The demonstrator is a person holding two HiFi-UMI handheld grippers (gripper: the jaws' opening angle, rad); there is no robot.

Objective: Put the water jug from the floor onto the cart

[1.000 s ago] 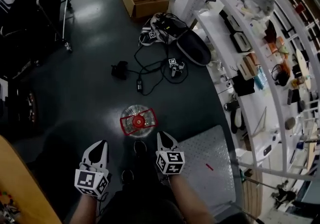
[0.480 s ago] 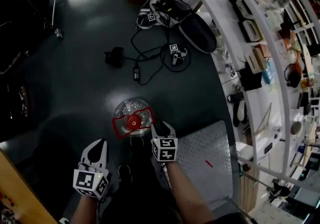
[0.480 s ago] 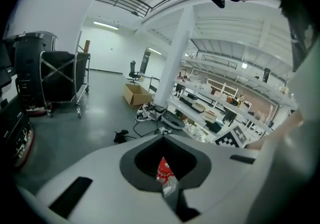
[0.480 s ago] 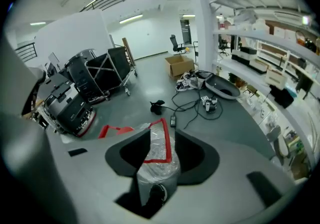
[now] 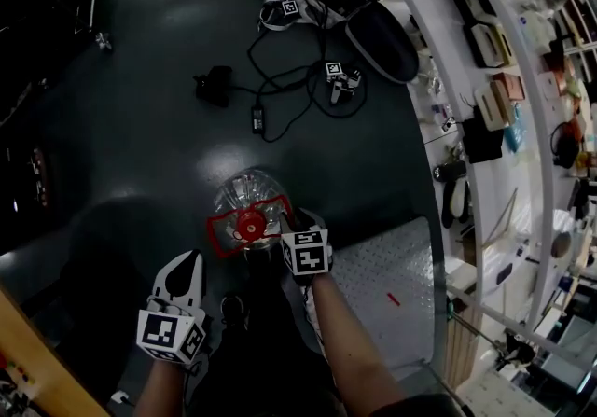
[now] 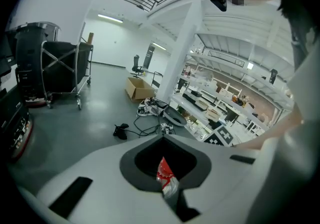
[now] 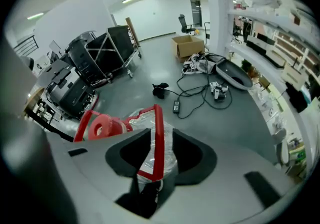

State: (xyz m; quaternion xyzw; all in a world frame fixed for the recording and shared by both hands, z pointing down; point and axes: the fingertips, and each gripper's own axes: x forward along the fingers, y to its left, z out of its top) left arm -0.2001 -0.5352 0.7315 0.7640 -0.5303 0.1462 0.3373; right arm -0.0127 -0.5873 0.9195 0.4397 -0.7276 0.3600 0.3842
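I've got a cardboard box (image 7: 187,46) on the far floor, with a tangle of black cables (image 5: 289,93) sprawled just this side of it. A small black device (image 5: 214,86) lies left of the cables, a power brick (image 5: 257,119) among them. White shelving (image 5: 494,117), crowded with items, curves down my right.

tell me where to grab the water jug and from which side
Grip the red handle atop the water jug, from above: the jug stands upright, its clear body looks too wide for the jaws, and the thin handle bar should fit.
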